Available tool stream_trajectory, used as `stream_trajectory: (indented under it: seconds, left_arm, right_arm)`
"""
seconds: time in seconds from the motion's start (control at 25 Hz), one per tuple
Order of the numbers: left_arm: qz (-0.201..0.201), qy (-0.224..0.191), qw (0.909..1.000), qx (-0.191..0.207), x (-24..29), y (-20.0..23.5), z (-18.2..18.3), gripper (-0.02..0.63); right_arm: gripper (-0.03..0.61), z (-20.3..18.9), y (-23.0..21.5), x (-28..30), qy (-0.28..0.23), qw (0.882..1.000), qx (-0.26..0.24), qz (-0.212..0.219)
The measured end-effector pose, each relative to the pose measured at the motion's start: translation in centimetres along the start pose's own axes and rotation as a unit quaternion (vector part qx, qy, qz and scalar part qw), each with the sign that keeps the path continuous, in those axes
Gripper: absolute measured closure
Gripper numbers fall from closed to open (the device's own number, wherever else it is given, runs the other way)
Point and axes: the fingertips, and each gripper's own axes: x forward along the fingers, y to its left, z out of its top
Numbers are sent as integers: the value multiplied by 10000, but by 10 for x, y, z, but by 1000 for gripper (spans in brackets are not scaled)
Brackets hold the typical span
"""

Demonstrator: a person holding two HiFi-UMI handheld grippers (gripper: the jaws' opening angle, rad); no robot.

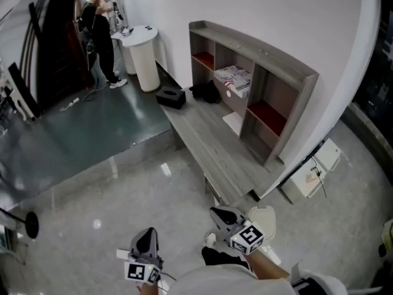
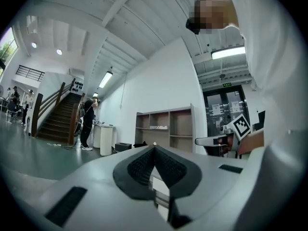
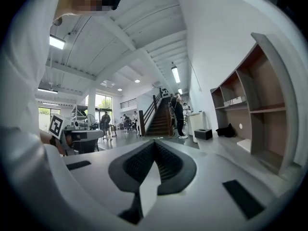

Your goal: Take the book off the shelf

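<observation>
Head view, surface: a long grey wood-grain surface (image 1: 209, 143) runs along the white wall (image 1: 258, 17), with its near end toward the person.
Head view, shelf: a grey wooden shelf with red-backed compartments (image 1: 288, 72) stands on the surface against the wall.
Head view, book: a book with a patterned cover (image 1: 233, 75) lies flat in a middle compartment.
Head view, far end: a black box (image 1: 171, 97) and a black bag (image 1: 206, 92) sit on the surface beyond the shelf.
Head view, open room: a glossy grey floor (image 1: 123, 195) spreads out left of the surface's long edge. Farther off are a white round column (image 1: 142, 57), a person in dark clothes (image 1: 101, 35) and a dark staircase (image 1: 55, 42).
Head view, grippers: the left gripper (image 1: 147, 233) and right gripper (image 1: 220, 212) hang low over the floor, well apart from the shelf.
Left gripper view, fingers: the dark ribbed fingers (image 2: 140, 166) are clenched together with nothing between them.
Left gripper view, ahead: the shelf (image 2: 166, 129) stands in the distance, and the book (image 2: 158, 127) shows as a pale strip on an upper board.
Right gripper view, fingers: the fingers (image 3: 139, 162) are clenched together and hold nothing.
Right gripper view, ahead: the shelf's (image 3: 260, 100) open front fills the right side, with the book (image 3: 236, 100) on an upper board. The surface (image 3: 240, 150) leads off toward the box (image 3: 203, 134).
</observation>
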Motion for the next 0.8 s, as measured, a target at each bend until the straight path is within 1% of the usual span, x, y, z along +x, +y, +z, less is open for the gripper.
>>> stream_trajectory:
  seconds: [0.08,0.16,0.24,0.32,0.56,0.64,0.8]
  left_arm:
    - [-132,-100,9998,69,56,8,18,597]
    - [-422,-283,9985,188,115,5,36,597]
    - [-716,-310,9968,154,160,-1,41,597]
    - [-870,-227,9959,50,190,4,39,597]
    - [-896,87,9959,-121,252,50,20,597]
    - [-1070,108,9941,-110,278,57,16,598]
    - [-1665,-172,9859,-81,341,67,30,597]
  right_arm:
    - [557,22,-40,32,-86,9999,-108,39]
    - [557,43,-77,58,-168,9995,-242,121]
    - [557,48,-111,78,-134,9996,-226,100]
    - [557,46,-141,91,-63,9999,-56,-69]
    - [557,49,-201,117,-43,9985,202,-501]
    - [557,46,-218,123,-5,9974,282,-664]
    - [557,47,-253,146,-18,9930,490,-1077]
